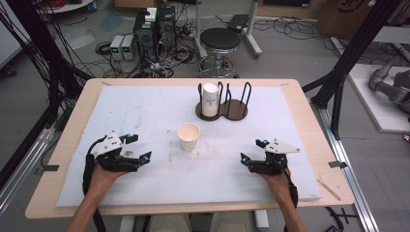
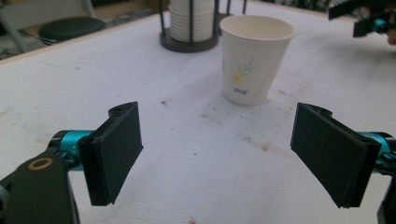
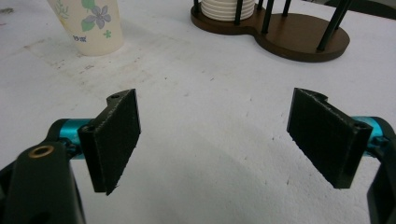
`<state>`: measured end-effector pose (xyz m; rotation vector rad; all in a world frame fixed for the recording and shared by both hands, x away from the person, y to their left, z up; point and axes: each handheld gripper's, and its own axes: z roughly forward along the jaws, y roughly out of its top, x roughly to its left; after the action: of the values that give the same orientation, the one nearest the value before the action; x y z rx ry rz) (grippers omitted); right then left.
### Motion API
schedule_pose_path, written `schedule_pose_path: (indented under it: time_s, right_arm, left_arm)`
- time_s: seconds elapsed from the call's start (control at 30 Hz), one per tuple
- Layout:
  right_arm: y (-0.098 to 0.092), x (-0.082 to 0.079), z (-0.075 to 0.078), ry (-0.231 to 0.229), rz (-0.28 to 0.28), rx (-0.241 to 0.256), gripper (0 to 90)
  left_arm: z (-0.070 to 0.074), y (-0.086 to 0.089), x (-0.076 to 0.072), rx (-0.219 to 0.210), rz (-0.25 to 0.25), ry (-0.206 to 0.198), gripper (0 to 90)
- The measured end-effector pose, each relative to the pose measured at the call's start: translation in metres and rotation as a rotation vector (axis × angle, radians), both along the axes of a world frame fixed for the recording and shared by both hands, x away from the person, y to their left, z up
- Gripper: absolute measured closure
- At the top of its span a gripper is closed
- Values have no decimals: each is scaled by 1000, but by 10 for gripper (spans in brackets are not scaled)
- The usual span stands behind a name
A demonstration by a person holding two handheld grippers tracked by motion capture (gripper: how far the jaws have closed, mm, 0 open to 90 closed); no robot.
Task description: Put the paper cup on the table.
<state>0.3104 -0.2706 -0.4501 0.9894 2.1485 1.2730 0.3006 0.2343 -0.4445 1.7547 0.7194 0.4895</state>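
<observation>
Open table, two obstacles down the middle

A lone cup stands mid-table between the left gripper and right gripper, well apart from both; bare mat lies ahead of each. Farther back, the rack with its cup stack and upright posts blocks the centre.

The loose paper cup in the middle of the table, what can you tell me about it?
The paper cup is white with a small printed flower sprig, looks like thin paper, and tapers toward its base. It stands upright, mouth up and empty, alone on the white mat, in front of the dark cup holder. Nothing else touches it.
</observation>
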Motion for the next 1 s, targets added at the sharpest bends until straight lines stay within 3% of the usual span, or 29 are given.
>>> schedule_pose_path:
  time_s: [0.27, 0.37, 0.53, 0.7, 1.0]
  right_arm:
    - [-2, -1, 0, -9, 4, 18, 179]
    - [-1, -2, 0, -11, 8, 17, 178]
    - [-1, -2, 0, -10, 10, 19, 179]
    - [-1, -2, 0, -14, 13, 15, 179]
    - [-1, -3, 0, -26, 27, 14, 179]
  left_arm:
    - [-14, 5, -10, -35, 71, -31, 163]
    - [-17, 6, -11, -29, 84, -30, 163]
    - [-19, 11, -11, -70, 99, -22, 167]
    - [-19, 10, -12, -40, 107, -6, 170]
    - [-19, 9, -11, -38, 112, 5, 169]
